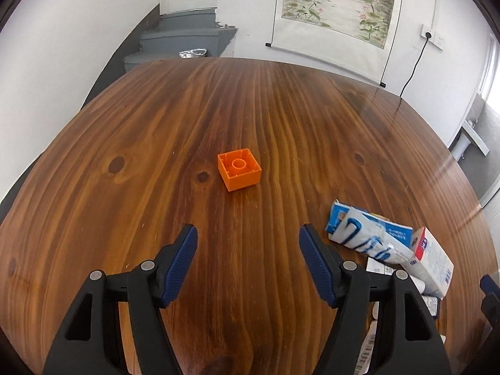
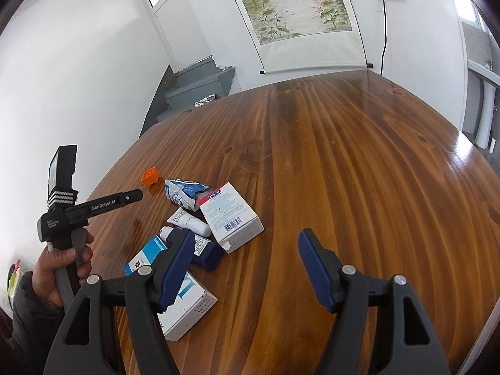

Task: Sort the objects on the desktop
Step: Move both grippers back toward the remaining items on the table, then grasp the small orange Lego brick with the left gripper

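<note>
An orange toy brick [image 1: 239,169] lies upside down on the wooden table [image 1: 156,125], a short way ahead of my open, empty left gripper [image 1: 248,236]. It also shows small in the right wrist view [image 2: 149,177]. A pile of medicine boxes and tubes lies to the right: a crumpled blue-white pack [image 1: 368,234] [image 2: 182,192], a white box with a red stripe [image 1: 432,261] [image 2: 232,215], a white tube [image 2: 189,220], a dark blue item [image 2: 207,254] and a blue-white box [image 2: 184,303]. My right gripper [image 2: 245,239] is open and empty, its left finger over the pile.
The left gripper tool and the hand that holds it [image 2: 62,218] show at the left of the right wrist view. The table's far edge meets a white wall with a hanging scroll painting [image 1: 337,6]. Grey stairs [image 1: 184,40] stand behind the table's far left corner.
</note>
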The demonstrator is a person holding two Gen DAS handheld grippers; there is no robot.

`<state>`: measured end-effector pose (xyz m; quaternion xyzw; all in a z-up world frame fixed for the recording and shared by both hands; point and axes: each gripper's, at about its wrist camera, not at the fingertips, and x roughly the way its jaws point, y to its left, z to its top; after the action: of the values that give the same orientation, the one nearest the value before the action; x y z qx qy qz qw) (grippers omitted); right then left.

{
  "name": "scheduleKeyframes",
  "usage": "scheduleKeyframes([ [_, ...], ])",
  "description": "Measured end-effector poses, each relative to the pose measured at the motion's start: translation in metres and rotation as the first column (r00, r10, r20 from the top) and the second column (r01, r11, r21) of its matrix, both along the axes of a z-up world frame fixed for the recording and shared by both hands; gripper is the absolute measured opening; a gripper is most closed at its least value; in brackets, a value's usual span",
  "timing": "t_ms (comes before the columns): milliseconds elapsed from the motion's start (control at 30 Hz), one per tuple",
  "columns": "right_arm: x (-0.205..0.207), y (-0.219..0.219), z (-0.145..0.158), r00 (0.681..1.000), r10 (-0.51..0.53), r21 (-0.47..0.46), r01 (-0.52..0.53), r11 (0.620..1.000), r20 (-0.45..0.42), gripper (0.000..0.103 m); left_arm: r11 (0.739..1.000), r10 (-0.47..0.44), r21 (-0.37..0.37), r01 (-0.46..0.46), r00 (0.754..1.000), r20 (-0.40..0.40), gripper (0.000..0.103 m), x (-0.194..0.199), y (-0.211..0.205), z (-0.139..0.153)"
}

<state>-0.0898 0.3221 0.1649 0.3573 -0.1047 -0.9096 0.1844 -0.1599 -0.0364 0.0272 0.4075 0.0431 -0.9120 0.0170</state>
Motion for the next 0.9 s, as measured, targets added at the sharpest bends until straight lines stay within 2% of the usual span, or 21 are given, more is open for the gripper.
scheduleKeyframes([
  [133, 0.004, 0.001, 0.001, 1.0, 0.009, -0.022, -0.009, 1.0, -0.004, 0.073, 0.999, 0.036, -0.012, -0.036, 0.999, -0.009, 0.071, -0.019, -0.006, 0.001],
  [267, 0.005, -0.003, 0.0, 1.0, 0.022, -0.022, -0.022, 1.0, -0.003, 0.073, 0.998, 0.06, 0.018, -0.06, 0.998, -0.002, 0.071, -0.037, -0.01, 0.002],
  [467, 0.002, -0.005, -0.005, 1.0, 0.01, -0.004, -0.01, 1.0, 0.006, 0.073, 0.996, 0.084, -0.004, -0.084, 0.996, 0.006, 0.071, -0.062, -0.014, -0.004],
  [733, -0.001, -0.01, -0.012, 1.0, 0.007, 0.013, -0.007, 1.0, 0.022, 0.073, 0.996, 0.087, 0.005, -0.087, 0.996, 0.023, 0.071, -0.074, -0.018, -0.016],
  [900, 0.002, -0.015, -0.01, 1.0, 0.009, 0.061, -0.009, 0.998, -0.012, 0.073, 0.996, 0.083, 0.005, -0.084, 0.996, 0.028, 0.071, -0.077, -0.021, -0.018],
])
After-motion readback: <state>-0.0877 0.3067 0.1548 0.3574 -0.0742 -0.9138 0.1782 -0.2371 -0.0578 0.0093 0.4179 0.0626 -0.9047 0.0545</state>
